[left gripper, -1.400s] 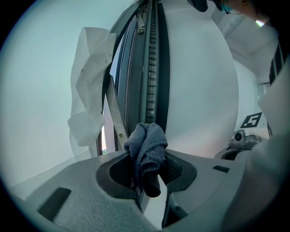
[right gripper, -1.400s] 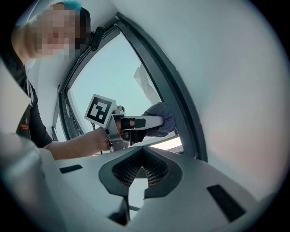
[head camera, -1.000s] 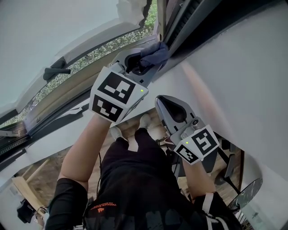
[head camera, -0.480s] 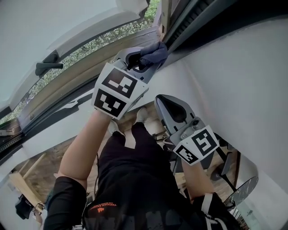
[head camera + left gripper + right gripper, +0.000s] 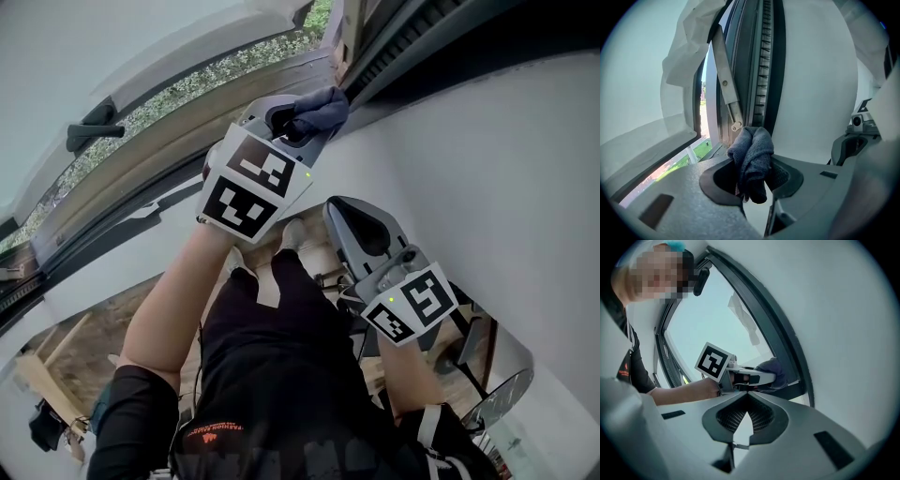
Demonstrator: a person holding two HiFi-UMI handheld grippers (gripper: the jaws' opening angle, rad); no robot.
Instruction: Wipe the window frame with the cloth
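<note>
Window frame (image 5: 398,42) ran across the top, its dark channel right beside the white wall (image 5: 487,159). Left gripper (image 5: 298,127) was raised to it, jaws clenched on the bunched grey cloth (image 5: 321,105), whose free end sat against the frame's groove, likely so it could wipe there. Right gripper (image 5: 359,225) hung lower by the wall, jaws pressed together on nothing, apparently just idle.
</note>
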